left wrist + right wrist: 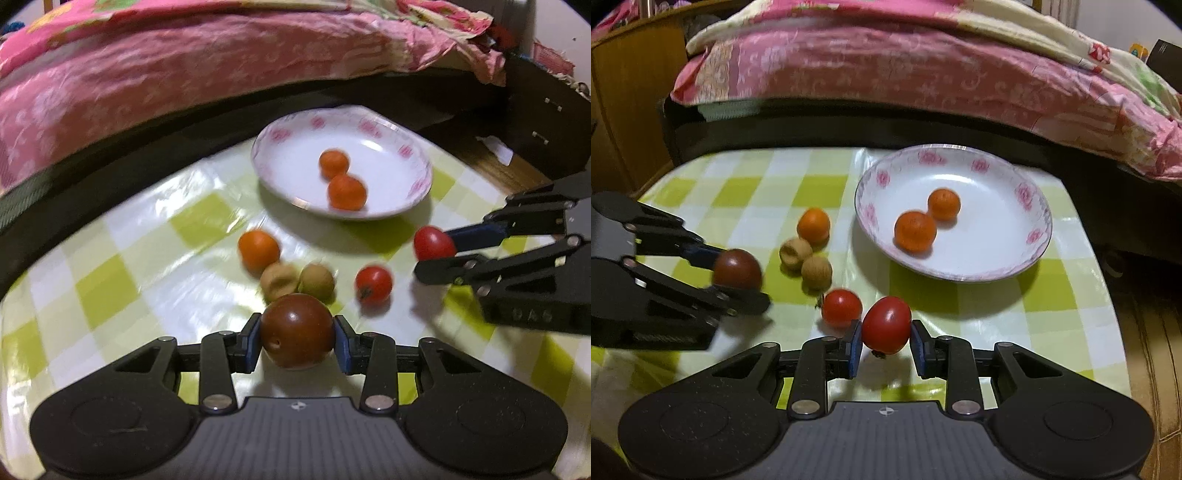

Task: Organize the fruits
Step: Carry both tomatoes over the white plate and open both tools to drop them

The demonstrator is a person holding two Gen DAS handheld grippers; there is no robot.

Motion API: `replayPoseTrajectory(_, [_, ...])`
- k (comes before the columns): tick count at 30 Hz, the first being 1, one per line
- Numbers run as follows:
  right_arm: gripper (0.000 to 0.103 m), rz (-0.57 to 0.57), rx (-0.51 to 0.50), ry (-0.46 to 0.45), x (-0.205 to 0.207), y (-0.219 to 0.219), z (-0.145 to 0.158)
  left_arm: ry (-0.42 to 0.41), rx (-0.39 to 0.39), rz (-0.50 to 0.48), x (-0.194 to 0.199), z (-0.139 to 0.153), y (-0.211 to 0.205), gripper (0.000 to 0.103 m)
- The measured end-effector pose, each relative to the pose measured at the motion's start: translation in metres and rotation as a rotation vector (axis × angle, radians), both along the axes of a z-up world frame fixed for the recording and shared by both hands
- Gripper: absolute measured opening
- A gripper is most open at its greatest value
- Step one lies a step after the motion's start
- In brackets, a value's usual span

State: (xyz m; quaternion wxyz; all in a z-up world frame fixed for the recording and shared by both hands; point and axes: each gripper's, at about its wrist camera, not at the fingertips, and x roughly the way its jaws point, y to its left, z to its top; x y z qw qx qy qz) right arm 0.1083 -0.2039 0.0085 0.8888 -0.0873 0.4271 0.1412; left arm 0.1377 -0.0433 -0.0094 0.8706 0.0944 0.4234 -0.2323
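Now I hold a dark brown tomato (297, 336) in my left gripper (298, 341) and a red tomato (886, 325) in my right gripper (885, 345), above the table (757, 192).

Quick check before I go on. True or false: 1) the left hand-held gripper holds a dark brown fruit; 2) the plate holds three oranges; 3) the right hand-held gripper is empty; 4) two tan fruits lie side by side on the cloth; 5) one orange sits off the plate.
1) True: the left hand-held gripper clamps the dark fruit.
2) False: the plate holds two oranges.
3) False: the right hand-held gripper grips a red tomato.
4) True: the tan fruits touch.
5) True: the loose orange is on the cloth.
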Motion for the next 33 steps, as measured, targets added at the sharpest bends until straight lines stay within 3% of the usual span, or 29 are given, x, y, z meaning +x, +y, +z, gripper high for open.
replayPoseTrajectory(15, [0.024,-0.122,0.075,-0.056,0.035,-0.029,0.023,-0.058,-0.064,0.022,0.042,0.024,-0.031,0.047])
replayPoseTrajectory(33, [0.024,-0.162,0.053,-0.072,0.059,-0.034,0.014,-0.096,-0.040,0.004,0.069,0.018,-0.054,0.047])
